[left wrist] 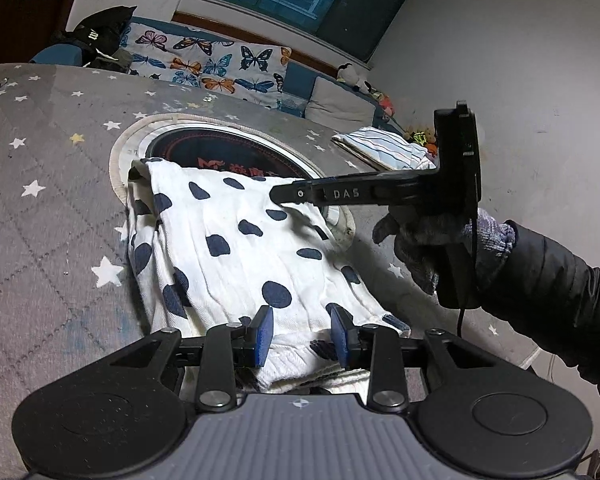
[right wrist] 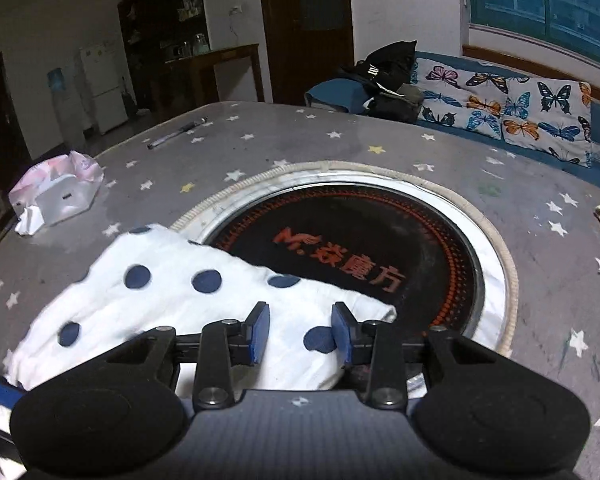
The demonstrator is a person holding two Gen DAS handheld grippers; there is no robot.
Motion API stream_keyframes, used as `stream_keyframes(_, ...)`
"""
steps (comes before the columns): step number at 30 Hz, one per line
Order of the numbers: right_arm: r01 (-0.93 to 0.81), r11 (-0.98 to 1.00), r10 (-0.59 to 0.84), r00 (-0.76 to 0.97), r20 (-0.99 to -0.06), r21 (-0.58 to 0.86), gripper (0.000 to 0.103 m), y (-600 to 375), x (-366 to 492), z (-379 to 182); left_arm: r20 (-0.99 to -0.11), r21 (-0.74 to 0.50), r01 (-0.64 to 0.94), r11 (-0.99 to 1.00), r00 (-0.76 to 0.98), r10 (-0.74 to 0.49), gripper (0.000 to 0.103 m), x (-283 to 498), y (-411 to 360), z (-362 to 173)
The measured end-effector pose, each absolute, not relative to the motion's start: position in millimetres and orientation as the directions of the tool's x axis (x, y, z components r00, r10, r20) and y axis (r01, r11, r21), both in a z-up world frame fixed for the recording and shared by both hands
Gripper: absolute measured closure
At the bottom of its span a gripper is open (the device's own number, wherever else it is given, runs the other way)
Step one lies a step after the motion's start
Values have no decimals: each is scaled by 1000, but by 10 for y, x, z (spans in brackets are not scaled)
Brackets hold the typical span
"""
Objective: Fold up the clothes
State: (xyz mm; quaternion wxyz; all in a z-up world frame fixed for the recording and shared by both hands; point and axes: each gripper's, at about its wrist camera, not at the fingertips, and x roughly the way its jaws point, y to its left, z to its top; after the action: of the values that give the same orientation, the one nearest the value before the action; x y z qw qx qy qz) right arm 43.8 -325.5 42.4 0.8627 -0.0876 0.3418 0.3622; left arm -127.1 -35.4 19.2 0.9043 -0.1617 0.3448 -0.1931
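Both pairs of jaws stand partly apart with cloth lying between the blue pads, and neither view shows the pads pressing on it. In the left wrist view the left gripper (left wrist: 300,338) sits at the lower centre, over the near edge of a white garment with dark blue dots (left wrist: 228,256). That garment lies folded in the middle of the frame, its far end reaching over the rim of a round black cooktop (left wrist: 220,152) set into the counter (left wrist: 40,208). From the right side of the frame the right gripper (left wrist: 276,196) reaches in, its tip at the garment's upper right edge; a gloved hand (left wrist: 432,248) in a dark sleeve holds it.

In the right wrist view the right gripper (right wrist: 300,336) hovers at the lower centre over the garment's corner (right wrist: 172,300), which overlaps the cooktop's lower left rim (right wrist: 220,216). The counter wears a grey cover with stars. A folded striped cloth (left wrist: 384,146) lies at its far right edge in the left view. Butterfly-print cushions (right wrist: 512,104) line the bench beyond.
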Motion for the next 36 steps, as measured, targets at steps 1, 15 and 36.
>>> stream_keyframes(1, -692, 716, 571, 501, -650, 95, 59, -3231, 420, 446, -561, -426, 237, 873, 687, -461, 67, -1272, -354, 191)
stream_keyframes(15, -887, 460, 653, 307, -692, 41, 39, -2470, 17, 562, -551, -446, 239, 863, 686, -475, 53, -1254, -387, 166)
stream_keyframes(36, -894, 445, 663, 288, -691, 54, 22, -1984, 367, 509, -521, -497, 248, 832, 681, -514, 46, -1233, -309, 105)
